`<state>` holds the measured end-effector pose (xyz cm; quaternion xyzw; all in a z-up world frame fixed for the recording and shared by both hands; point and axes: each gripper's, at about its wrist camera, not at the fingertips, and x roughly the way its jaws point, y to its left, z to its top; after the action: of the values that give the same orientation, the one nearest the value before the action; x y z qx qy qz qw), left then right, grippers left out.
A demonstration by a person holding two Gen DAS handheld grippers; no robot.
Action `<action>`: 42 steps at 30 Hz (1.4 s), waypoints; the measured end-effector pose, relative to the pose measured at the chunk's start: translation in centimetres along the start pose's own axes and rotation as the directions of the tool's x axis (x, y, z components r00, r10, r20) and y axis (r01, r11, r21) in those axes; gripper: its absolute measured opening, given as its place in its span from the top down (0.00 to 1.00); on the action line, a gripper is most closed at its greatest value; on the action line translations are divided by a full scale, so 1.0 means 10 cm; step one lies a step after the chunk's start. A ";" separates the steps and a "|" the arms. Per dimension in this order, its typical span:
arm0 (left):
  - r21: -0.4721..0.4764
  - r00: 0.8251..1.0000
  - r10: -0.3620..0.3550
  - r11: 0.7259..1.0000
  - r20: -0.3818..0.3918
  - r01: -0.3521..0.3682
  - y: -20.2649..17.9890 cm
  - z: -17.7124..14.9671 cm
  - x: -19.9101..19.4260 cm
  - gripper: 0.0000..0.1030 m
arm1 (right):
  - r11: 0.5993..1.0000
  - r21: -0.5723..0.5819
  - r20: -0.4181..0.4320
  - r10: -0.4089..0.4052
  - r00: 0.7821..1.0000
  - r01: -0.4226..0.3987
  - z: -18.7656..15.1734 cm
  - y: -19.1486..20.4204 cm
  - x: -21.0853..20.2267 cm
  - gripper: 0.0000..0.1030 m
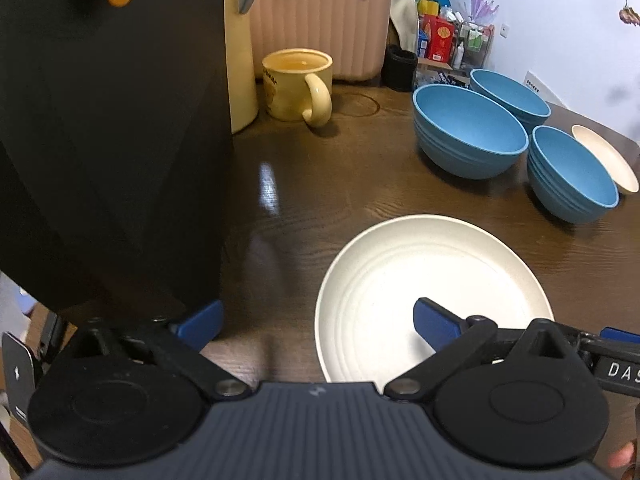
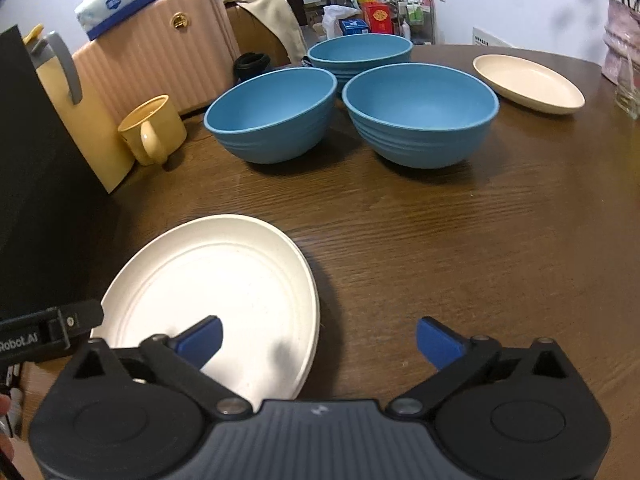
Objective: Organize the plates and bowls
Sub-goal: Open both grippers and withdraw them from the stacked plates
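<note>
So the big cream plate (image 2: 208,300) sits flat on the brown wooden table (image 2: 460,248), lower left of the right wrist view and lower middle of the left wrist one. From the right wrist camera there looks to be a second rim under its right edge, so maybe two stacked, hard to be sure.

Both grippers hang over it with nothing in them. The left gripper (image 1: 318,326) is spread wide, its right blue pad over the plate's bottom, its left pad off the plate near a black box (image 1: 112,140). The right gripper (image 2: 318,340) is just as wide, left pad above the plate, right pad over bare wood.

Further up the frame are three blue bowls (image 2: 272,114) bunched close together, and a smaller cream plate (image 2: 528,82) off to the upper right. A yellow mug (image 2: 154,128) sits at the left, beside a pink suitcase (image 2: 160,52).
</note>
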<state>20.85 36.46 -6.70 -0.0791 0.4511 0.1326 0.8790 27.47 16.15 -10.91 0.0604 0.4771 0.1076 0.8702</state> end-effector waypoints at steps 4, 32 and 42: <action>-0.005 1.000 -0.011 1.000 -0.002 0.011 0.00 -0.01 -0.03 0.00 | 1.000 0.017 0.000 0.002 1.000 -0.002 -0.01 -0.05 -0.08 0.00; 0.017 0.998 -0.065 0.998 0.021 0.065 -0.09 0.01 -0.18 0.00 | 0.997 0.071 0.033 -0.025 0.999 0.023 -0.07 -0.21 -0.31 0.00; 0.039 0.993 -0.118 0.992 0.029 0.117 -0.19 0.10 -0.20 0.00 | 0.994 0.094 0.055 -0.062 0.997 0.056 -0.02 -0.27 -0.42 0.00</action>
<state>21.03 34.59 -4.47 -0.0873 0.4341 0.0733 0.8936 25.40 12.51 -8.13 0.0897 0.4578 0.0577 0.8826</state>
